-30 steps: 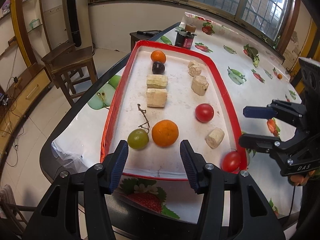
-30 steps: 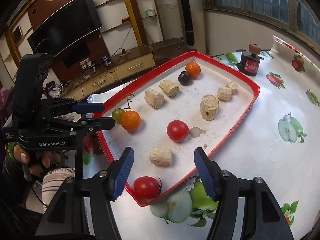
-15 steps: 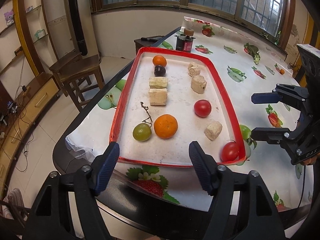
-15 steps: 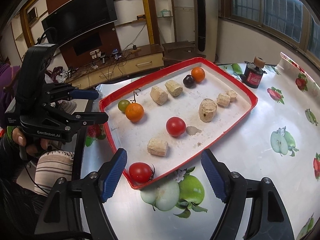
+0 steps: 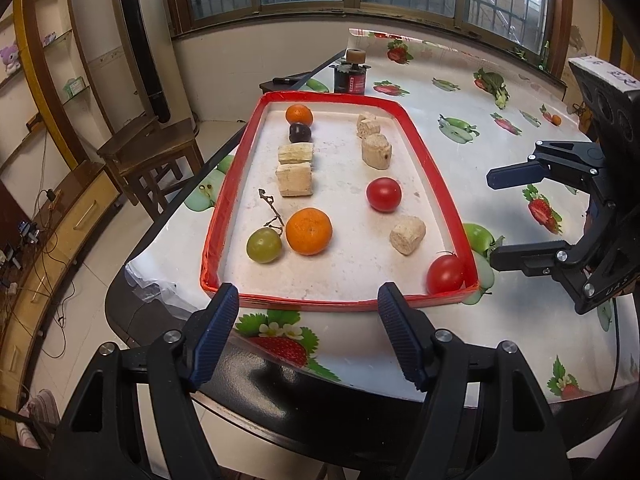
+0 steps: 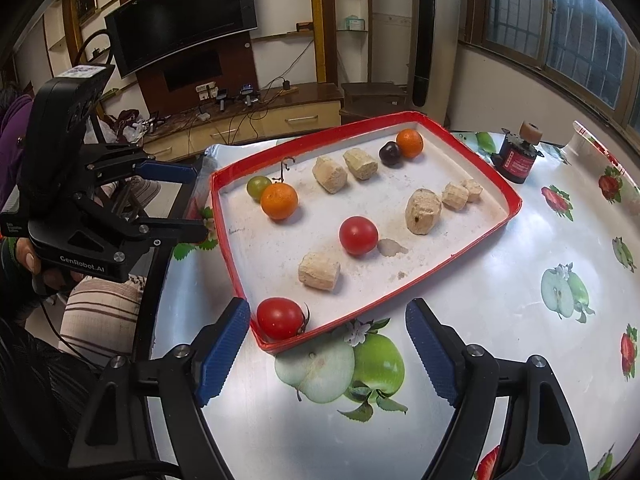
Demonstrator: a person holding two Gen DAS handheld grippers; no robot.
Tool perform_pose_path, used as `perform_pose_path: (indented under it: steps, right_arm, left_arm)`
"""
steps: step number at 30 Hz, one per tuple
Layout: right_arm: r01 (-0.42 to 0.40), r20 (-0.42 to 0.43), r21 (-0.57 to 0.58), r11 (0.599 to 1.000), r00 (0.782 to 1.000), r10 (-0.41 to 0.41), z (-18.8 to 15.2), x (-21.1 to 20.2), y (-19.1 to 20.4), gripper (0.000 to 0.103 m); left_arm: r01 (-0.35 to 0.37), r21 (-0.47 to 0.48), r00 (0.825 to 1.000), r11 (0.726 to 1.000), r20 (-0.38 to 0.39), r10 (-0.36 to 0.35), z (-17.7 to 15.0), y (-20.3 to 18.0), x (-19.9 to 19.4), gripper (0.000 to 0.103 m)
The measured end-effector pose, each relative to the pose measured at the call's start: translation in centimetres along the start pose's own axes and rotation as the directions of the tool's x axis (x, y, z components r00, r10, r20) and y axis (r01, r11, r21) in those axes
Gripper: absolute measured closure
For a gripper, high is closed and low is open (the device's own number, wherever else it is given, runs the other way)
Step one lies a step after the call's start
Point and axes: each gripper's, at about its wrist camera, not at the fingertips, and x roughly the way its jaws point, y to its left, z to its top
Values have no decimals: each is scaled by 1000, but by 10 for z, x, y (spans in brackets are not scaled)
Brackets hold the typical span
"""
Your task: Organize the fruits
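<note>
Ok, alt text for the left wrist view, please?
A red-rimmed tray on a fruit-print table holds two oranges, two tomatoes, a green grape, a dark plum and beige chunks. The open left tool hovers at its near edge, the right tool alongside.

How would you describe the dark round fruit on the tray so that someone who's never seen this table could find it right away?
Start at the red-rimmed tray on the fruit-print tablecloth and go to its far end, nearest the small black and red bottle. There the dark plum sits touching a small orange. It is the tray's only near-black fruit; the others are orange, red or green.
</note>
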Motion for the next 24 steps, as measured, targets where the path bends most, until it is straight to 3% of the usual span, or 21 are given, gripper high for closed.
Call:
perform_pose_path:
  steps: [9,17,24]
  right_arm:
    - [15,-1,-31,999,1000,-15,-2,0,4,21]
    - [13,-2,-32,999,1000,-13,-2,-1,5,21]
    - [11,-2,-28,1000,1000,-11,-3,-1,7,21]
  left_arm:
    - [2,7,1000,1000,1,-2,-2,-3,-2,28]
    - [-43,23,997,999,64,42,-3,-7,-10,28]
    - [-32,8,998,999,54,31,-2,-3,-9,28]
